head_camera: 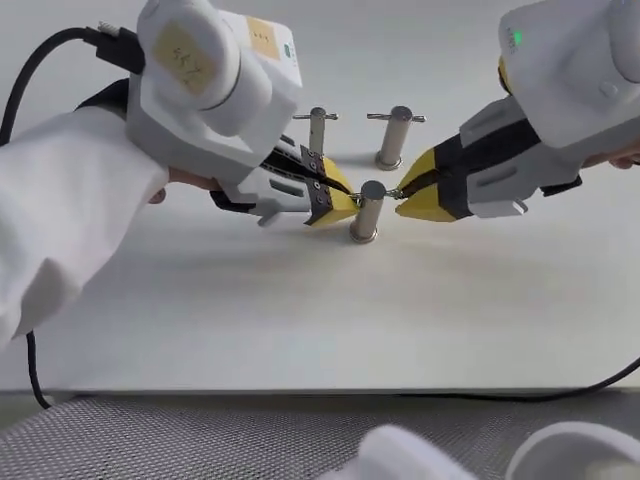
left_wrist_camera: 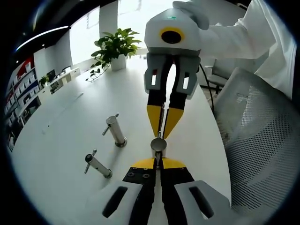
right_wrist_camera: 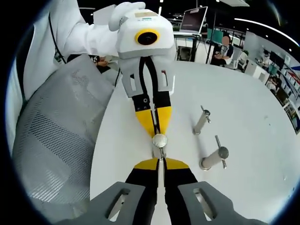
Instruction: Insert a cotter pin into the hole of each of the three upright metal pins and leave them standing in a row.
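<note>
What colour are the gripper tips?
Yellow on left gripper and right gripper; clearest in the left gripper view.

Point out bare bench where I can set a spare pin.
Free: the wide strip of table between the near metal pin and the front edge. Crowded: left hand-held gripper and right hand-held gripper meet at that pin, far-left pin and far-right pin close behind.

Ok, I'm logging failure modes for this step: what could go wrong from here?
1. The left gripper and right gripper, both shut, meet at the head of the front silver cylindrical metal pin, which stands free on the white table; an uneven push could tip it.
2. The two finished metal pins stand close behind; a swinging gripper might knock them.
</note>
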`<state>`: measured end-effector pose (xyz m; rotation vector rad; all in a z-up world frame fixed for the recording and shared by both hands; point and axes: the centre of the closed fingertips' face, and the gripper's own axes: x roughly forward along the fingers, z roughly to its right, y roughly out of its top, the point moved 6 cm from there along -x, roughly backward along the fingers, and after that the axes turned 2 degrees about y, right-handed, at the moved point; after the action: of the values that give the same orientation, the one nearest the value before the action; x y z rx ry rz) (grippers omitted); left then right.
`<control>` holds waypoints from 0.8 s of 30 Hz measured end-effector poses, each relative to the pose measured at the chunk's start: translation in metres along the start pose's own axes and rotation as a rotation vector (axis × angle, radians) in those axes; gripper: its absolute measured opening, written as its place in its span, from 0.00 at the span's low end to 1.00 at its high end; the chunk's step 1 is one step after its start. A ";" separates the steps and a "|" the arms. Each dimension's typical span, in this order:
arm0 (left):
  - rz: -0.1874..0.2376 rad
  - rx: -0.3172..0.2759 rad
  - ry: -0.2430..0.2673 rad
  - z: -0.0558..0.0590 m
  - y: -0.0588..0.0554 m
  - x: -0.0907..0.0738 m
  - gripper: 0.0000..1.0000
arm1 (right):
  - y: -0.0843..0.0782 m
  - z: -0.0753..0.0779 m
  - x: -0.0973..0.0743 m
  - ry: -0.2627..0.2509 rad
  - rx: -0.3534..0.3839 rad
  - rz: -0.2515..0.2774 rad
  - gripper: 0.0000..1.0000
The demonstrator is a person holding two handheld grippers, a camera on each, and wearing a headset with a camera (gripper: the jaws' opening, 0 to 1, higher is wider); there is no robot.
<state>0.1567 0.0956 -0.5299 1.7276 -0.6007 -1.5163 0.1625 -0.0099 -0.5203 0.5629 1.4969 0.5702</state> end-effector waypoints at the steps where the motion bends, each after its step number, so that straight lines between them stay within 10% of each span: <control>1: 0.001 0.000 -0.001 0.000 0.000 0.000 0.01 | 0.000 0.001 0.000 -0.003 0.002 0.002 0.00; 13: 0.030 -0.004 -0.003 0.003 0.003 -0.004 0.07 | 0.004 -0.002 0.006 0.004 -0.004 0.003 0.03; 24: 0.128 -0.033 0.059 0.002 0.001 -0.022 0.55 | 0.007 -0.006 0.017 -0.003 0.085 0.096 0.26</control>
<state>0.1506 0.1112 -0.5151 1.6707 -0.6404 -1.3743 0.1559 0.0061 -0.5284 0.7043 1.5024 0.5814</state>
